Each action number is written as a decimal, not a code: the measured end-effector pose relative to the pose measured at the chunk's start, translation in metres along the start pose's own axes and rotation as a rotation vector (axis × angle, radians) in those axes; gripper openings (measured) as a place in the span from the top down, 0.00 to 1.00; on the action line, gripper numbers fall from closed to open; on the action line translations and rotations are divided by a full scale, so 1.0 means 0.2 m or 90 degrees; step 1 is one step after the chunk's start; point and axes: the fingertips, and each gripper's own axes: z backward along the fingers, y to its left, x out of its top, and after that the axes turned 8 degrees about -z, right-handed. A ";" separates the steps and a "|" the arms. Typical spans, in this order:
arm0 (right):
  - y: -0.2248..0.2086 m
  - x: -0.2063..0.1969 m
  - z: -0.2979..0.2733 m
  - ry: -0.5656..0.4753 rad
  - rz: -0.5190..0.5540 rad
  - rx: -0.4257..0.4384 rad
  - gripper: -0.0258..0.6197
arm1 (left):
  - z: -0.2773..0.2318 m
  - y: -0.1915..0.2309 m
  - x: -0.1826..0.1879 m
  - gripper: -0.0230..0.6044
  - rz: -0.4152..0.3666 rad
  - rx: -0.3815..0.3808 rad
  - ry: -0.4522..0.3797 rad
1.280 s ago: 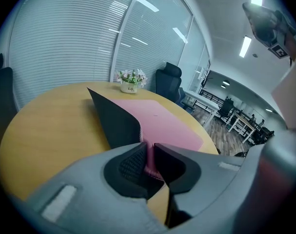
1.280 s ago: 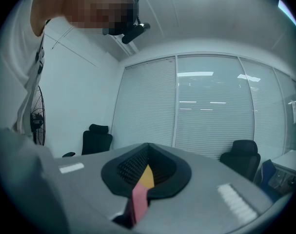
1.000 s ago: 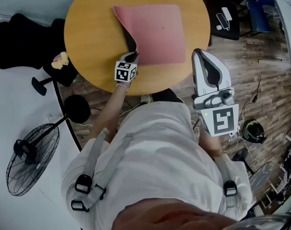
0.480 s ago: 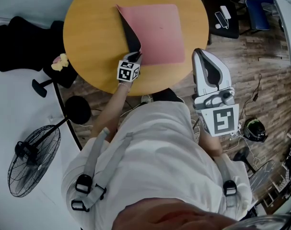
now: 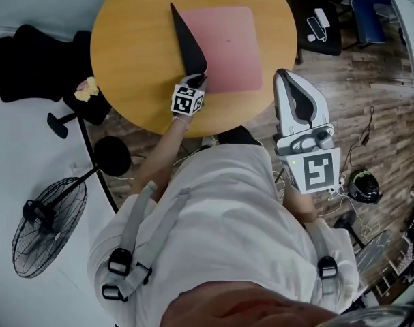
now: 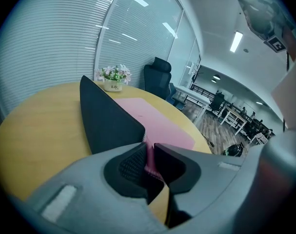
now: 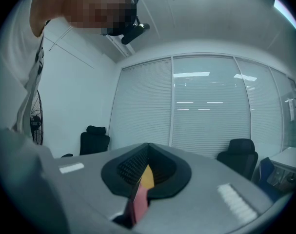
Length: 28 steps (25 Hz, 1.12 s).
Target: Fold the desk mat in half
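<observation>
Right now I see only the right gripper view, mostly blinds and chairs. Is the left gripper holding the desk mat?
Observer: Yes, the left gripper is shut on the near left corner of the desk mat.
Operator: How far is the fold?
Observer: The left part stands up, black underside showing; the rest lies flat on the round table.
Operator: And my right gripper?
Observer: The right gripper is off to the right, apart from the mat.

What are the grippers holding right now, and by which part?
The left gripper grips the desk mat by its near left corner, lifted so the black underside shows. The right gripper holds nothing.
</observation>
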 end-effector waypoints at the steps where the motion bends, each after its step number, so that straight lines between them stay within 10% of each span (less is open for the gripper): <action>1: -0.01 0.00 0.00 0.000 0.001 0.000 0.95 | -0.01 -0.01 0.00 0.88 -0.001 -0.002 0.001; 28: -0.25 0.00 0.05 0.003 -0.008 -0.024 0.95 | -0.25 -0.28 0.08 0.88 -0.033 -0.067 0.035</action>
